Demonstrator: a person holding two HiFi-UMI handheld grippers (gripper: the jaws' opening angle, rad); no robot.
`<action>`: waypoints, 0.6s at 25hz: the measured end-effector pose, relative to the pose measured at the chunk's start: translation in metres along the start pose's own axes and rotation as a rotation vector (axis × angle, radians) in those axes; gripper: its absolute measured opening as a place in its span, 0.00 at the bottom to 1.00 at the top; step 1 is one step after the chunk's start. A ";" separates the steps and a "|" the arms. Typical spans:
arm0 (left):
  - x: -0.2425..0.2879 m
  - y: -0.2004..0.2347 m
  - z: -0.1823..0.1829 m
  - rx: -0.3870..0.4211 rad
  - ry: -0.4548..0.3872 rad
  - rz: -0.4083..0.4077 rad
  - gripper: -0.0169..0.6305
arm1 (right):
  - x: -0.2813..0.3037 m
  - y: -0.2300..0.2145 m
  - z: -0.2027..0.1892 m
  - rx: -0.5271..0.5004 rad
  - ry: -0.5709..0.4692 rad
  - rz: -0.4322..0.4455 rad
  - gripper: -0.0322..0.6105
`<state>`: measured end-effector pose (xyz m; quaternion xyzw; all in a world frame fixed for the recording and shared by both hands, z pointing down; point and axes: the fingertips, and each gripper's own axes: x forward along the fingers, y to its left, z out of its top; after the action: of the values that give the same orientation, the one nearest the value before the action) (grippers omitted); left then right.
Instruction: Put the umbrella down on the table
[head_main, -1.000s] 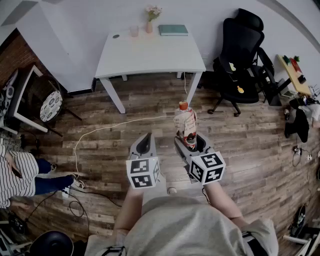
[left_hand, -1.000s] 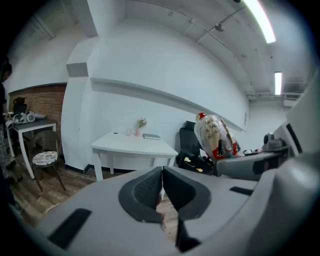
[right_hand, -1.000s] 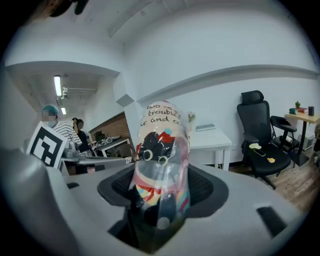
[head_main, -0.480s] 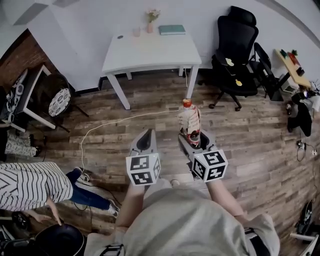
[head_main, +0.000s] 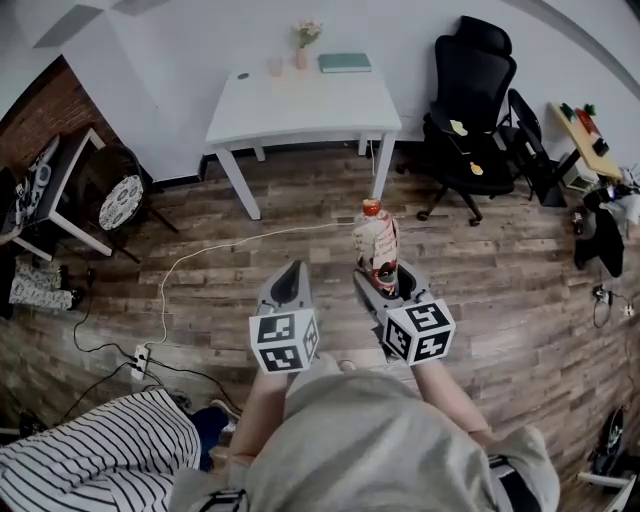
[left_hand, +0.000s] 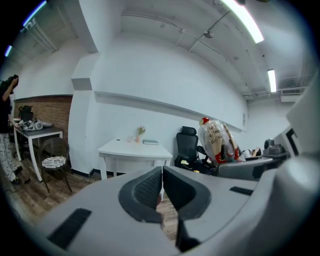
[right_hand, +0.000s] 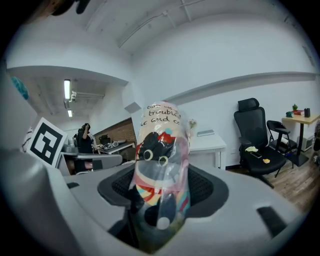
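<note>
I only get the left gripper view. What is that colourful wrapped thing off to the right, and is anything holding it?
Observer: It is the folded umbrella in a clear sleeve. The right gripper is shut on it, a pad pressing on each side.
Operator: Does it have a picture on it?
Observer: Yes. The right gripper view shows a black cartoon figure with round eyes above coloured stripes.
Operator: Is the floor towards the white table free?
Observer: Not quite. The head view shows a white cable trailing across the wooden floor in front of the table.
</note>
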<state>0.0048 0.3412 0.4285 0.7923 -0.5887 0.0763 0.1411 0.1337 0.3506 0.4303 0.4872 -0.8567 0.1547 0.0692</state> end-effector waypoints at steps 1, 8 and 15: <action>0.000 -0.001 -0.001 -0.001 -0.002 0.001 0.04 | 0.000 -0.002 0.000 0.004 -0.001 0.002 0.47; 0.005 -0.001 0.000 -0.008 -0.015 0.021 0.04 | 0.005 -0.011 0.006 0.007 -0.018 0.013 0.47; 0.027 0.007 0.010 -0.006 -0.023 0.030 0.04 | 0.028 -0.021 0.019 0.014 -0.023 0.025 0.47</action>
<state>0.0054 0.3119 0.4274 0.7837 -0.6024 0.0677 0.1355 0.1374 0.3115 0.4241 0.4786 -0.8623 0.1562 0.0541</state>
